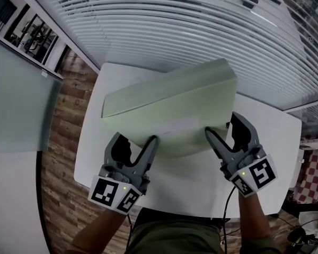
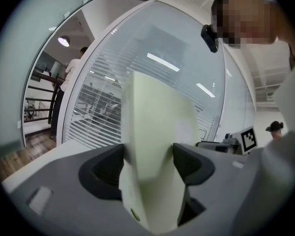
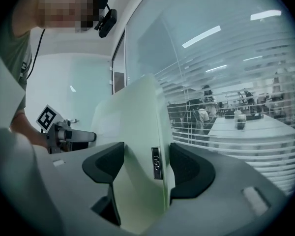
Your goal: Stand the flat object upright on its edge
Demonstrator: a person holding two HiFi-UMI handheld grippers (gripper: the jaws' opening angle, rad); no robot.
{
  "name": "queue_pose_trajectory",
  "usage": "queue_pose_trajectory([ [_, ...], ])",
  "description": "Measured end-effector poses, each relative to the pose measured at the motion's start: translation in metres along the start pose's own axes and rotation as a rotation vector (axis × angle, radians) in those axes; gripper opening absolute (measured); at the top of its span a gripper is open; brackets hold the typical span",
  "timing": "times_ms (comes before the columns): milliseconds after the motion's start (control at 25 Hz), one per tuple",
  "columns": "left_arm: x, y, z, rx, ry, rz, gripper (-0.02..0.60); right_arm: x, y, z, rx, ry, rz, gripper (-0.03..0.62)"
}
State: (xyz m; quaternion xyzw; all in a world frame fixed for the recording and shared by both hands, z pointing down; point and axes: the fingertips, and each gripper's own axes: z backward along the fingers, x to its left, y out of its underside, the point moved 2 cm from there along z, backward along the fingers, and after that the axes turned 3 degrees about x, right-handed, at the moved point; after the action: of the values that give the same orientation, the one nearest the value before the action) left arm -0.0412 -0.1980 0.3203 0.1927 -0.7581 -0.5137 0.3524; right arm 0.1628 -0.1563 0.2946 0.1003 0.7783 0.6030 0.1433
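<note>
Currently held: pale green flat box (image 1: 175, 107), clamped by both my grippers, one toward each end of its near side.
Location: over the white table (image 1: 201, 194), in front of the window blinds (image 1: 201, 25). I cannot tell whether its lower edge touches the tabletop.
Attitude: tilted, broad face toward me, long narrow side uppermost; I judge it partway to standing on its edge.
Left gripper (image 1: 137, 139): jaws wide, pads pressing both broad faces, the box filling the gap.
Right gripper (image 1: 222, 125): same hold, clenched across the thickness.
Reason for hold: two grips spread well apart should, I judge, let me steer the tilt and keep the slab from twisting or toppling.
Appearance: plain, matte, rectangular, thin against its breadth, edges softly rounded. There is a small dark label (image 3: 156, 164) on the narrow edge by my right jaws, print unreadable.
</note>
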Motion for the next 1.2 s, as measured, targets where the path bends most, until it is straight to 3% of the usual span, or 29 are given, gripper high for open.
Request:
queue_pose_trajectory([
  [400, 0.007, -0.004, -0.017, -0.02, 0.101, -0.166, 0.298, 0.001, 0.018, 0.003, -0.07, 0.102, -0.009, 0.298],
  [880, -0.027, -0.001, -0.055, -0.04, 0.227, -0.371, 0.304, -0.028, 0.045, 0.03, -0.098, 0.21, -0.036, 0.296],
  [1080, -0.039, 0.002, -0.07, -0.038, 0.257, -0.35, 0.305, -0.037, 0.059, 0.033, -0.094, 0.253, -0.04, 0.296],
  [1200, -0.044, 0.005, -0.075, -0.041, 0.272, -0.376, 0.305, -0.04, 0.065, 0.036, -0.097, 0.268, -0.04, 0.296],
])
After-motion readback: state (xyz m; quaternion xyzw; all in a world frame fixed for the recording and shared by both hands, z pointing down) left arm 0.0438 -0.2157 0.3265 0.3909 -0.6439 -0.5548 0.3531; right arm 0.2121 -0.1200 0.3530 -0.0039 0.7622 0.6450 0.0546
